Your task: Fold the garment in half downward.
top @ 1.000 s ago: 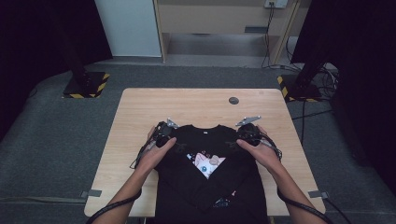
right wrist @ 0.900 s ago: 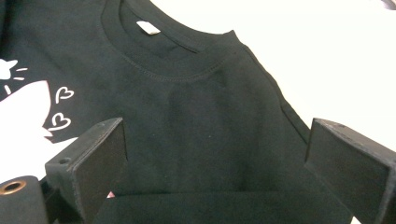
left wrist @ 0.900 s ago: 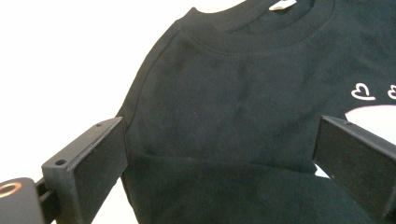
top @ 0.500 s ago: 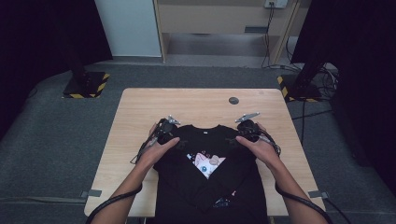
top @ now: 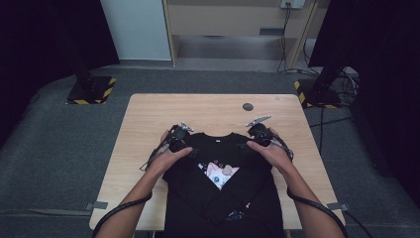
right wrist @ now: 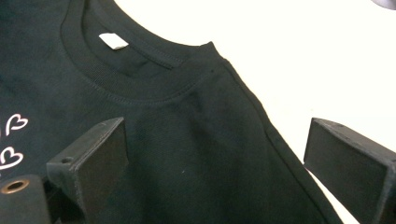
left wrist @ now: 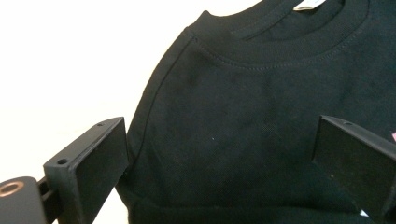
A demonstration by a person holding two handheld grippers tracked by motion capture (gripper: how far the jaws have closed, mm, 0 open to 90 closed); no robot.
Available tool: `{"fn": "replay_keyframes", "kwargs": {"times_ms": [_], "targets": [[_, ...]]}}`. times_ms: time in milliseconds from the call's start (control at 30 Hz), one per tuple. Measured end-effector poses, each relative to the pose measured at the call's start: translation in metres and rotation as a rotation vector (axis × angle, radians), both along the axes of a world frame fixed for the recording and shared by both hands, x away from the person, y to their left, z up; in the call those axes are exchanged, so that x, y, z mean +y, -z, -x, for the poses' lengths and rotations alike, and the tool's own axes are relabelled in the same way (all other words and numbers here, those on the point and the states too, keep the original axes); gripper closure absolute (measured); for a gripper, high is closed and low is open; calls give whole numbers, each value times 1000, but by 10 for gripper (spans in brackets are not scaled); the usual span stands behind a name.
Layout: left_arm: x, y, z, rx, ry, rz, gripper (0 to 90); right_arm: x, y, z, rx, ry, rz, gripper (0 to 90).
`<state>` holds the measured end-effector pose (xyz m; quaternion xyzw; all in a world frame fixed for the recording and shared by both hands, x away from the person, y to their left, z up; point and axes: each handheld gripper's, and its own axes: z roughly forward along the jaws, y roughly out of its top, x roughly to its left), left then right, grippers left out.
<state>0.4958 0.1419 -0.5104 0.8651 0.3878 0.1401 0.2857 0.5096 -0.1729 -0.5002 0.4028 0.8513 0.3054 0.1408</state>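
— Jaws? Spread wide on both: left gripper straddling one shoulder of the sweater, right gripper over the other, pinching nothing.

— Sweaters? One, black, folded, lying at the near edge of the table, collar pointing away.

— Anything else counted? One white label inside the collar, two white hearts printed on the chest, one small dark disc farther up the table.

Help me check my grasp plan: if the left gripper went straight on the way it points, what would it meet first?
Probably the black sweatshirt: the left gripper has its jaws open over the shoulder, pointing at fabric below the collar.
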Motion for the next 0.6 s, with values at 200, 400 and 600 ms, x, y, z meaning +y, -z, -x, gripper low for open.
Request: {"fn": "replay_keyframes", "kwargs": {"times_ms": [200, 400, 600], "targets": [[2, 1, -8, 3, -13, 1, 30, 0, 1, -8, 8, 11, 2, 96], [0, 2, -14, 5, -15, -1, 35, 0, -1, -15, 12, 7, 8, 149], [-2, 5, -18, 4, -18, -6, 44, 1, -2, -23, 20, 0, 13, 212]]}}
